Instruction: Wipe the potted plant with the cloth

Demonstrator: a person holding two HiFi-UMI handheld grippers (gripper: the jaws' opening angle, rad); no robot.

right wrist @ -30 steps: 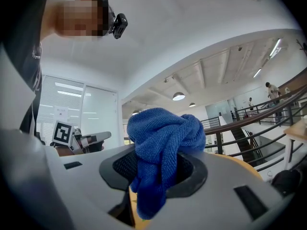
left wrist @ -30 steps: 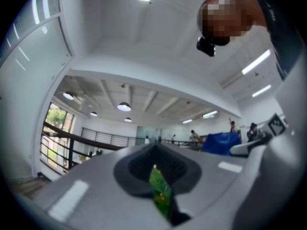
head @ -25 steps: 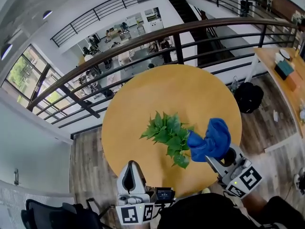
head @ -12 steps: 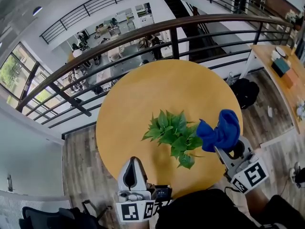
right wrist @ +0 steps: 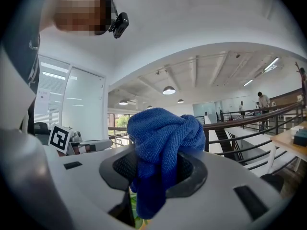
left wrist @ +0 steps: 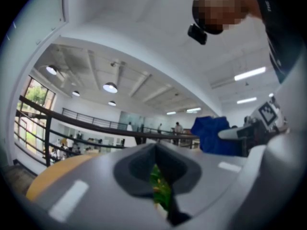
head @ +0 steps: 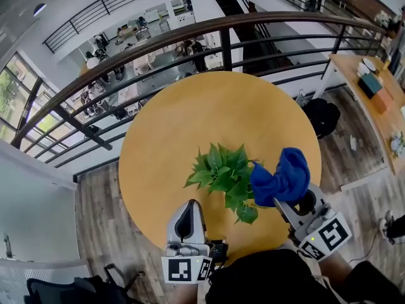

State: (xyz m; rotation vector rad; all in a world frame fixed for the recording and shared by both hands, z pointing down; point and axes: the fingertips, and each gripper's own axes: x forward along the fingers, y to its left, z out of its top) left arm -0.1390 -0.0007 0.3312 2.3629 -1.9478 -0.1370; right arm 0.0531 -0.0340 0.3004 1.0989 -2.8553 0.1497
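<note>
At the near edge of the round table [head: 177, 119], the left gripper [head: 188, 209] had its jaws pressed together on nothing, pointing toward the potted plant [head: 221, 170]. The right gripper [head: 292, 208] clenched the bunched blue cloth [head: 280, 179], which was just beside the plant's right-hand leaves. The plant stood near the table's middle, and a railing [head: 158, 40] curved beyond.

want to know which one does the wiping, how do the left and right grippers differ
The right gripper is shut on a bunched blue cloth; the left gripper is shut, with no cloth. The right holds its cloth at the potted plant's leaves; the left sits at the table's near edge. Both have closed jaws.
</note>
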